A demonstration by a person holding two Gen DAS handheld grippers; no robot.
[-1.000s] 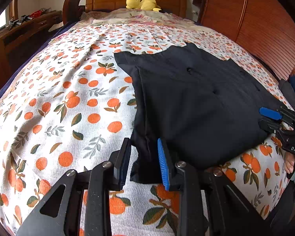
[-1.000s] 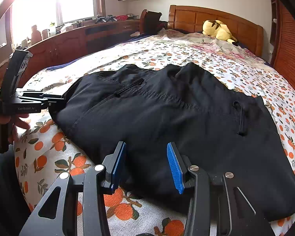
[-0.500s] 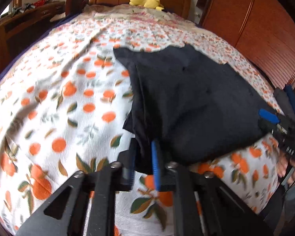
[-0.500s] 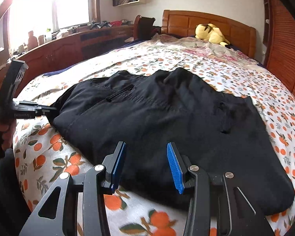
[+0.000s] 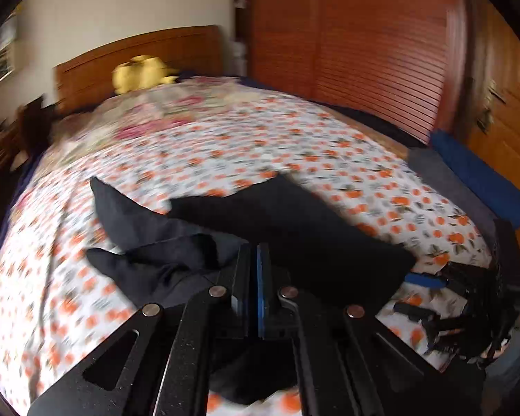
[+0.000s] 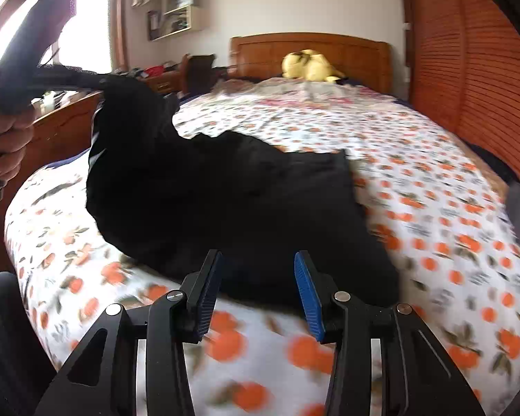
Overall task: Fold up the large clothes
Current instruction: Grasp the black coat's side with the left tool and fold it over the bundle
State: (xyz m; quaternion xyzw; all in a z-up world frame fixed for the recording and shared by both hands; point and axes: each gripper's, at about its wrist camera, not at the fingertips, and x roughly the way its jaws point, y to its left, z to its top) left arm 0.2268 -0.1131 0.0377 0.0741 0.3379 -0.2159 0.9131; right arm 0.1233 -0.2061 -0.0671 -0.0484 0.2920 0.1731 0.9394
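Left gripper (image 5: 253, 291) fingers clamped on black garment (image 6: 232, 208) corner, cloth lifted off bed (image 6: 433, 208). Right gripper (image 6: 256, 291) fingers half-spread, empty, garment edge just ahead. Risk: one-corner lift bunches fabric, crooked fold; thin pinch may slip.

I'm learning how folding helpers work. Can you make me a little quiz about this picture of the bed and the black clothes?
1. True or false: the left gripper is pinching the black garment.
2. Which gripper has nothing between its pads? A) left B) right
3. What yellow thing sits by the headboard?

Key:
1. True. Its jaws are shut on a corner, lifted off the orange-print bedspread.
2. B. The right gripper is open, with nothing between its pads, at the garment's near edge.
3. A plush toy.
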